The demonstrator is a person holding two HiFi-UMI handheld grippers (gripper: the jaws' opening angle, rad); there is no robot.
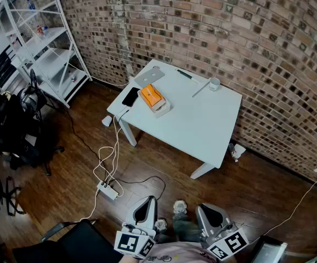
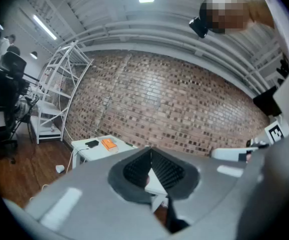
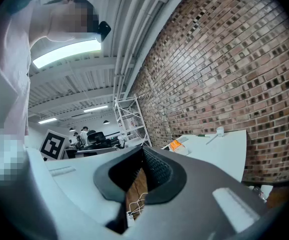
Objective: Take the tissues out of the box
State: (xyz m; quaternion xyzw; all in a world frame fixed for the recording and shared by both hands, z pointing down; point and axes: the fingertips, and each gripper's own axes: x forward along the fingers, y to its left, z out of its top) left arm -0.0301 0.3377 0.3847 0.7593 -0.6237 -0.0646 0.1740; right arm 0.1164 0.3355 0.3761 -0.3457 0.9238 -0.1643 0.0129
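Nearest: left gripper [image 1: 146, 206] and right gripper [image 1: 209, 211], close to the person's body, each with jaws pressed together on nothing. Beyond a stretch of wooden floor: white table [image 1: 202, 125]. The tissue box [image 1: 153, 99] lies on the table's left part, just beside a phone [image 1: 130, 96] and well apart from both grippers. Its orange top faces upward, and its long axis runs far-left to near-right in the head view. Judged: tissues light, soft, easily torn. Pinch a sheet at the top opening and steady the light box.
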